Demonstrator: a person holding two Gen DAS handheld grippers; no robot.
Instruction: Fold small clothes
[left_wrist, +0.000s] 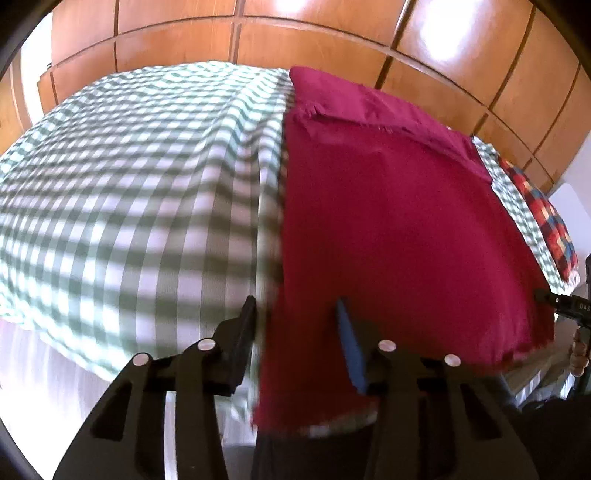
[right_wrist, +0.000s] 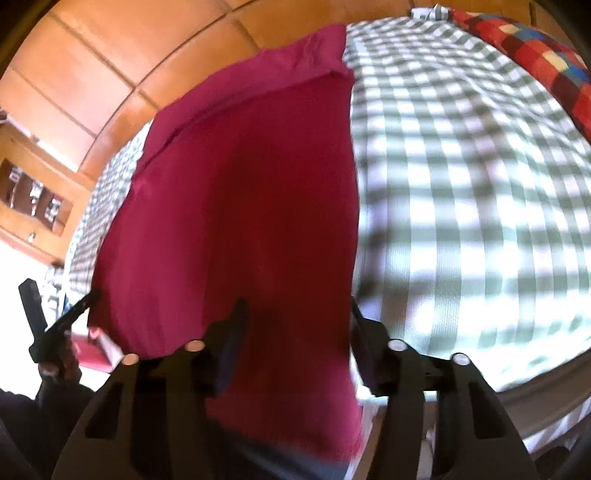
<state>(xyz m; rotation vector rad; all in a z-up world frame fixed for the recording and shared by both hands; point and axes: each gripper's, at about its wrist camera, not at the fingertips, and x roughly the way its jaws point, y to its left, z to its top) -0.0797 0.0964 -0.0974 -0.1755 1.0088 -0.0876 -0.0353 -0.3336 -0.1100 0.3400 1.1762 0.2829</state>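
A magenta cloth (left_wrist: 388, 221) lies spread flat on the green-checked bed sheet (left_wrist: 129, 184), with its near edge hanging over the side of the bed. My left gripper (left_wrist: 295, 323) stands over the cloth's near left corner. Its jaws are apart, the cloth's left edge runs between them, and sheet shows beside the left finger. In the right wrist view the same cloth (right_wrist: 240, 184) fills the middle. My right gripper (right_wrist: 295, 321) hovers over its near right corner, jaws apart, with flat cloth spanning the gap. The left gripper (right_wrist: 59, 295) shows at the far left, held by a hand.
A red, blue and yellow plaid pillow (right_wrist: 535, 55) lies at the right end of the bed (right_wrist: 461, 184). Glossy wooden wardrobe doors (left_wrist: 295, 37) stand behind the bed. A wooden shelf unit (right_wrist: 33, 199) is at the left. The bed's white side drops away below the grippers.
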